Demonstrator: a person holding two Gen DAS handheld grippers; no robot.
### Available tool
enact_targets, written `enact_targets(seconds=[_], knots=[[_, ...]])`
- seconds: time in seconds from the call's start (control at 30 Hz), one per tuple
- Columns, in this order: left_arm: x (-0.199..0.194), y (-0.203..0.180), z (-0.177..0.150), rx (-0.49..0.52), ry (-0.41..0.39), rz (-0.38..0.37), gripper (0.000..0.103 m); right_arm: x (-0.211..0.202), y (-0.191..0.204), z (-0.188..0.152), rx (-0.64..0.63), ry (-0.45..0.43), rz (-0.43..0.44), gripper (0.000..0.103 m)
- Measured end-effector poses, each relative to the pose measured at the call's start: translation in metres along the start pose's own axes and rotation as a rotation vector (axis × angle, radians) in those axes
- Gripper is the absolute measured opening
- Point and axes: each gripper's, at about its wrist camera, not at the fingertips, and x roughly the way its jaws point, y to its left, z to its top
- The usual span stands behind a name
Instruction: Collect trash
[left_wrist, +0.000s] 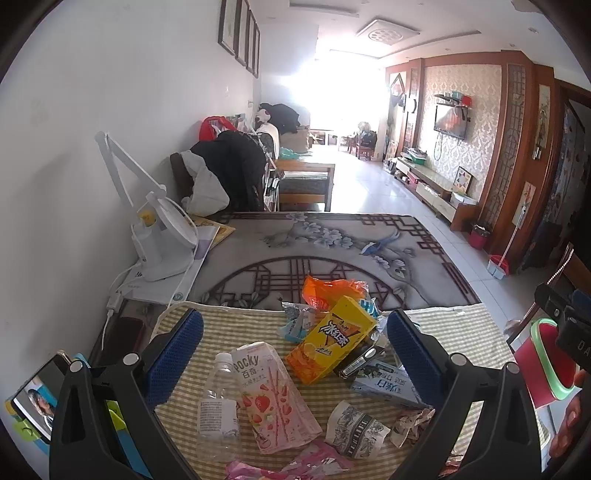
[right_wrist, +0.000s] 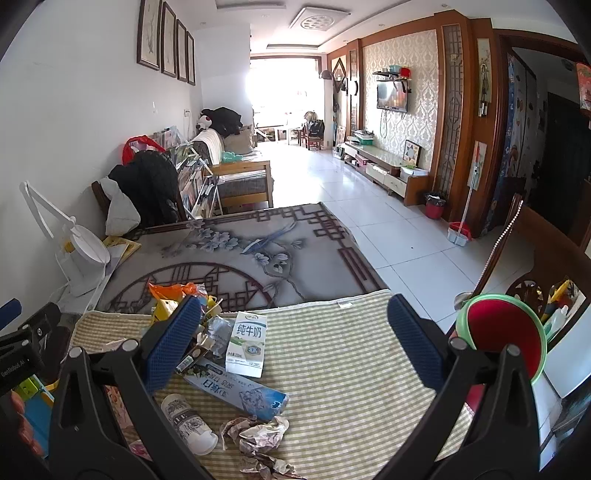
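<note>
A woven checked cloth mat (right_wrist: 332, 350) covers the surface. The Pocky box (left_wrist: 275, 398) and yellow tea carton (left_wrist: 325, 338) are glossy card, the bottle (left_wrist: 218, 402) clear plastic, the wrappers (right_wrist: 258, 439) crumpled paper. The blue pads (left_wrist: 175, 354) on each gripper look rough and dimpled, set in matt black plastic.

A heap of trash lies on a green-checked cloth (left_wrist: 258, 325). A yellow iced-tea carton (left_wrist: 330, 339) lies tilted across the middle, with an orange plastic wrapper (left_wrist: 325, 290) crumpled behind it. In front, a pink Pocky box (left_wrist: 275, 397) lies flat, just beside a clear plastic bottle (left_wrist: 218, 402) lying on its side. A white milk carton (right_wrist: 246, 341) lies label up, touching a long blue-and-white box (right_wrist: 240, 395). Nearest, a patterned paper cup (right_wrist: 188, 421) lies tipped over beside a wad of crumpled paper (right_wrist: 258, 435). A red bin with a green rim (right_wrist: 504, 336) stands at the right edge.
</note>
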Motion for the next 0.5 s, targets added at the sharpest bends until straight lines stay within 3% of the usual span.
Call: enact_targets(seconds=[0.17, 0.3, 0.4, 0.5], knots=[[-0.001, 0.01, -0.002, -0.034, -0.04, -0.027, 0.095, 0.007, 0.001, -0.004, 0.005, 0.023, -0.002, 0.1], [0.006, 0.014, -0.013, 0.036, -0.063, 0.006, 0.095, 0.018, -0.001, -0.011, -0.002, 0.065, -0.01, 0.1], [0.025, 0.026, -0.03, 0.059, 0.057, -0.018, 0.095, 0.034, 0.004, -0.019, -0.07, 0.114, 0.01, 0.1], [0.041, 0.045, -0.051, 0.005, 0.179, -0.022, 0.095, 0.062, 0.017, -0.033, -0.153, 0.245, 0.089, 0.1]])
